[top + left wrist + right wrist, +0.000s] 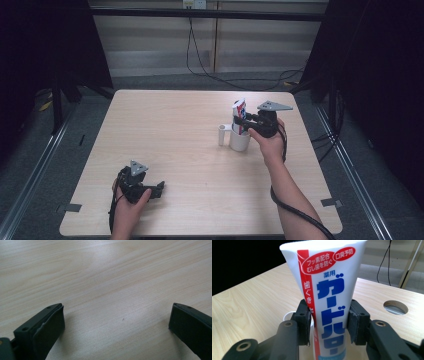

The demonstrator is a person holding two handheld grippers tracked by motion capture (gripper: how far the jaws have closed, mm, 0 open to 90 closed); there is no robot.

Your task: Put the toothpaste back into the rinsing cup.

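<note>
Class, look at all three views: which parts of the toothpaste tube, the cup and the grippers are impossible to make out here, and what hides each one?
- Toothpaste tube: lower end hidden inside the white cup in the high view, cut off by the bottom edge in the right gripper view.
- Tube lettering: too small in the high view.
- Right gripper: pad contact with the tube unclear.
- Left gripper: jaw bases cut off by the edges.

White toothpaste tube (329, 297) with red stripe and blue lettering, upright, cap end down in white mug (239, 141), near desk's far right corner
</note>
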